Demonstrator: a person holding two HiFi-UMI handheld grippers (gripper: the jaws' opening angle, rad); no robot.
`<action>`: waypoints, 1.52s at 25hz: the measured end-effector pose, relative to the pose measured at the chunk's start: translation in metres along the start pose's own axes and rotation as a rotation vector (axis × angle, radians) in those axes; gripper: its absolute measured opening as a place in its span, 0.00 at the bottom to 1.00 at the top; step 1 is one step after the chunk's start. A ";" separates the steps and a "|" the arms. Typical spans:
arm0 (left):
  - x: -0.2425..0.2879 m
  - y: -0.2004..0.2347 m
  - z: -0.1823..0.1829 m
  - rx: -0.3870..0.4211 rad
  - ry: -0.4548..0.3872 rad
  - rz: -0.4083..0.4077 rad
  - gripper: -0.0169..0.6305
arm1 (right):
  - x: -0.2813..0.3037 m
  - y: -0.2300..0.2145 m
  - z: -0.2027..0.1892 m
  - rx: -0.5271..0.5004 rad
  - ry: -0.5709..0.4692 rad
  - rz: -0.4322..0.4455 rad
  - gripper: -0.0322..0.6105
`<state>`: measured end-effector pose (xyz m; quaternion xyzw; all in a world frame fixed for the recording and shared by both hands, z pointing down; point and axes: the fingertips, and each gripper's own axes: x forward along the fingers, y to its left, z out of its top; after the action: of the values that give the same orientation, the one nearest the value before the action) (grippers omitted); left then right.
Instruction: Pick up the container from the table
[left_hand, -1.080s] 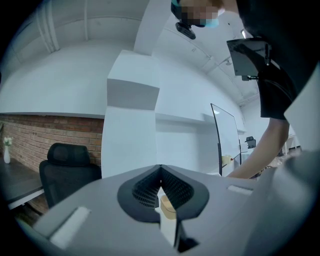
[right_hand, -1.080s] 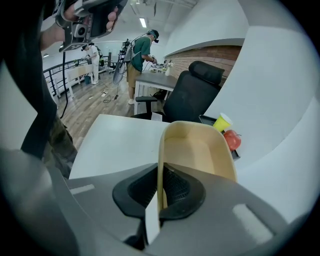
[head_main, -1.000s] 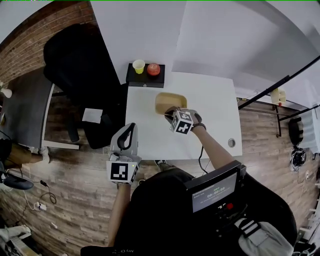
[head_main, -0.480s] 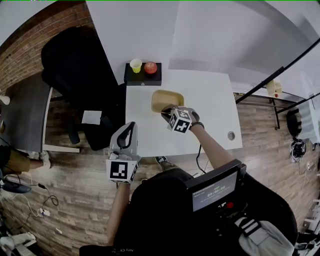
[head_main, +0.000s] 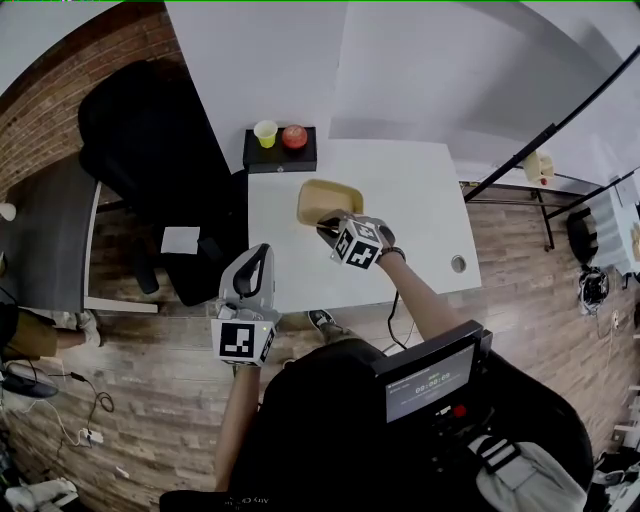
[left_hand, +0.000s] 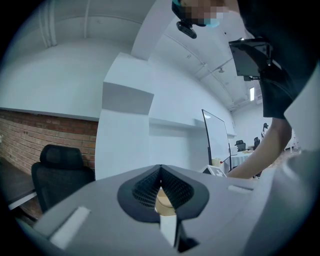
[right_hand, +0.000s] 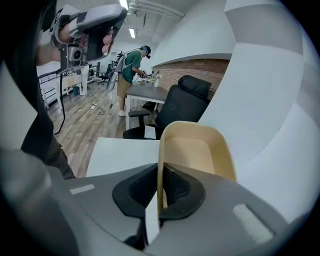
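Note:
A shallow tan container (head_main: 327, 199) (right_hand: 200, 150) hangs tilted just above the white table (head_main: 420, 230). My right gripper (head_main: 328, 224) (right_hand: 160, 192) is shut on its near rim, and the thin rim runs straight between the two pads. My left gripper (head_main: 256, 262) (left_hand: 161, 186) is held off the table's left front corner, over the wooden floor. It points level and its jaws are shut with nothing between them.
A black tray (head_main: 280, 152) at the table's far left corner carries a yellow cup (head_main: 265, 133) and a red apple (head_main: 294, 136). A black office chair (head_main: 150, 150) stands left of the table. A person (right_hand: 131, 75) works at a desk far off.
My right gripper has risen a little with the container in it, and the container has come off the table. The left gripper has stayed where it was.

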<state>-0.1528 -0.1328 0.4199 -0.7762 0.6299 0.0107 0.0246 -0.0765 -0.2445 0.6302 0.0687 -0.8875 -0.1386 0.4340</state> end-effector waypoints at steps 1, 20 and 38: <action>-0.001 0.000 0.001 0.000 -0.002 -0.003 0.02 | -0.002 0.000 0.002 0.003 -0.004 -0.005 0.09; 0.006 -0.001 0.009 0.004 -0.020 -0.052 0.02 | -0.045 -0.013 0.054 0.094 -0.158 -0.085 0.09; 0.018 0.002 0.020 0.022 -0.037 -0.076 0.02 | -0.084 -0.033 0.097 0.128 -0.285 -0.156 0.09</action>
<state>-0.1507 -0.1498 0.3994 -0.7990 0.5994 0.0172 0.0452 -0.1015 -0.2377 0.5003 0.1444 -0.9390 -0.1233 0.2866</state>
